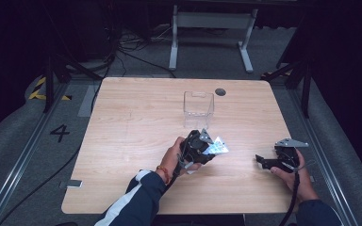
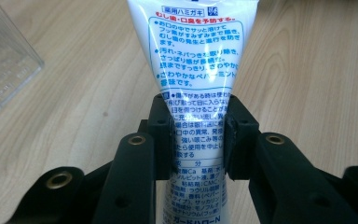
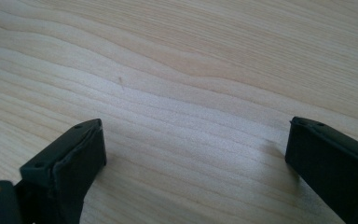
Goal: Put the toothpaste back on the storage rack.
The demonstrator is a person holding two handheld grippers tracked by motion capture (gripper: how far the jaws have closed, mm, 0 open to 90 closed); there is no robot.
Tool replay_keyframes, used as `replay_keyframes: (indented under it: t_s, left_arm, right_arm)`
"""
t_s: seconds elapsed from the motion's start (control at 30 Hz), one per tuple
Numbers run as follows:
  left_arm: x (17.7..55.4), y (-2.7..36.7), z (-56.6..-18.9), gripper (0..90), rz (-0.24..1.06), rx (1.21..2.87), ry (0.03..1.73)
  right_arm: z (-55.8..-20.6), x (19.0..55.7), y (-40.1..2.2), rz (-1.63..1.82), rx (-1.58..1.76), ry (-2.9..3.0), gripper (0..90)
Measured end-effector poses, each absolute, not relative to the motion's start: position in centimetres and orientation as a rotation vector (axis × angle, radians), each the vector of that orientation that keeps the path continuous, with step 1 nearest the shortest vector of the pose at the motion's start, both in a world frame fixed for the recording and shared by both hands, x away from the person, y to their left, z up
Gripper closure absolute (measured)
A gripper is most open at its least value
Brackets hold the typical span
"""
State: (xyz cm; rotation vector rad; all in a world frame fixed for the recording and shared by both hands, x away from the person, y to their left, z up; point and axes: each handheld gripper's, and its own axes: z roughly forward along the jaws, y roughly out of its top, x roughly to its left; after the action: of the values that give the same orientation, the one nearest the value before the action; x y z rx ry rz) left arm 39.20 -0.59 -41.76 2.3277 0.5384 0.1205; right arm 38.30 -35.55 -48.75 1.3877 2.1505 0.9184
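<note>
Left tongs point(image 2: 196, 135) clamp toothpaste tube point(image 2: 193, 60); high view adds clear box point(image 1: 198, 109).

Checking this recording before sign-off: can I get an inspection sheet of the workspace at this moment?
Surface: light wooden table, with a dark round spot near the far edge.
Job's things: white toothpaste tube with blue and red print, clamped in the left claw; clear plastic box, upright beyond it, nothing seen inside.
Clutter: nothing seen.
Grippers: left claw shut on the tube; right claw open over bare wood, nothing between the jaws.
Cables: a black cable trails from the right claw; more lie on the floor behind.
Surroundings: grey floor, white table frame, floor rails, a "4" mark.
</note>
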Motion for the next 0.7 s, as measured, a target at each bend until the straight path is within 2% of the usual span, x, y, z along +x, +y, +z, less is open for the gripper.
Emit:
replay_keyframes:
  t_s: [0.7]
  left_arm:
    - [41.4,1.3,-37.1,70.0,0.232,2.147,0.533]
  right_arm:
    - [-48.8,38.3,-35.5,0.920,1.386,2.151,5.3]
